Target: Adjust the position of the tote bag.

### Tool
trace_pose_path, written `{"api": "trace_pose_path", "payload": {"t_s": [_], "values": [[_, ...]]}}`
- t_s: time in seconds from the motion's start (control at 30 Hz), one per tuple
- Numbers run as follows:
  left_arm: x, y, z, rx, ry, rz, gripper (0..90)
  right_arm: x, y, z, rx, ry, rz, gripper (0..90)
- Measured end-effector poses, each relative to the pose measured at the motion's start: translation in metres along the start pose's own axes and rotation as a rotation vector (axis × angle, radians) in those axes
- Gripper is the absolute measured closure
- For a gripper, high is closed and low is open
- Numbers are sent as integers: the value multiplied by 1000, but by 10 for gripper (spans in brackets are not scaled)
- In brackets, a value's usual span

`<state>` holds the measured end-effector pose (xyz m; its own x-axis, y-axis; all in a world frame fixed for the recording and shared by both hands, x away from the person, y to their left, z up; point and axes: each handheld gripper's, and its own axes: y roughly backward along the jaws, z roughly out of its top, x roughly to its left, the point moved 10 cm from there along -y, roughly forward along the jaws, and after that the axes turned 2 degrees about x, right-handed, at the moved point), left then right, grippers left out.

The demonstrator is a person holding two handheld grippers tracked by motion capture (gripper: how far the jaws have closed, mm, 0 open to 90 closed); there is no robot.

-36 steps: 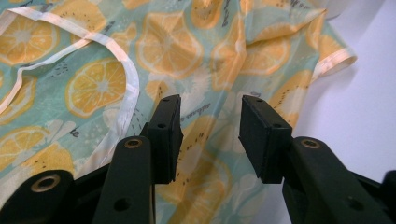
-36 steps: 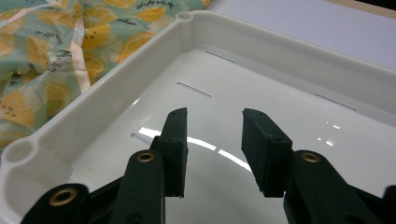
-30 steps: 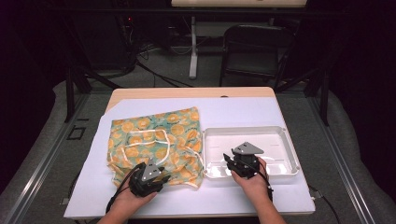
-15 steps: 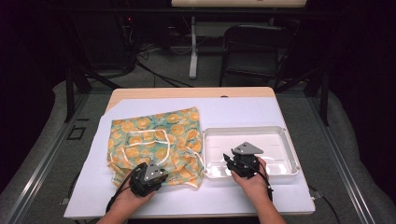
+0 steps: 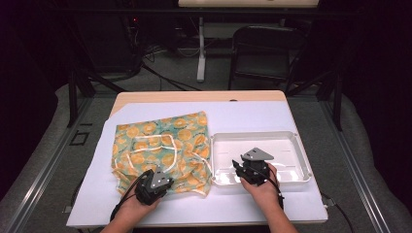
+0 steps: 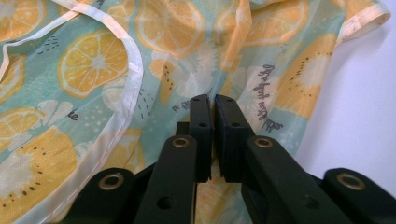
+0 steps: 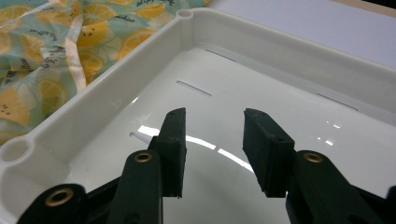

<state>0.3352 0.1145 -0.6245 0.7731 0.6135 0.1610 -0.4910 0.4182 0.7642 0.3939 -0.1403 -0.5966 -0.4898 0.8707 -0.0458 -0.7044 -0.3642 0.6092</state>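
The room is dark around a lit table (image 5: 194,97) with a wooden top and a white sheet (image 5: 252,116) on it. Behind it stands a black chair (image 5: 265,46). Cables (image 5: 160,77) lie on the grey floor (image 5: 43,194).

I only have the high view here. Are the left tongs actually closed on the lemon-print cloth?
Observer: The left tongs are shut, jaws nearly touching, over the lemon-print cloth; whether fabric is pinched I cannot tell.
Operator: And the right tongs?
Observer: The right tongs are open, over the white tray.
Operator: Anything in the tray under them?
Observer: The tray floor there is bare, with only light reflections and narrow slots.
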Motion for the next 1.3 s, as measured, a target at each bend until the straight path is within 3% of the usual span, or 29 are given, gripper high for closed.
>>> {"api": "trace_pose_path", "payload": {"t_s": [0.67,0.73,0.87,1.03,1.3], "values": [[4,5,2,-17,24,0,900,-1,0,0,-3,-2,-2,593],[4,8,6,-38,38,-1,900,-1,0,0,-2,-3,-7,592],[11,13,13,-65,44,37,900,-2,0,0,-5,-7,-10,592],[18,18,19,-84,74,33,900,-2,0,0,-6,-5,-13,591],[31,32,37,-144,84,69,900,-3,1,0,-5,-3,-16,591]]}}
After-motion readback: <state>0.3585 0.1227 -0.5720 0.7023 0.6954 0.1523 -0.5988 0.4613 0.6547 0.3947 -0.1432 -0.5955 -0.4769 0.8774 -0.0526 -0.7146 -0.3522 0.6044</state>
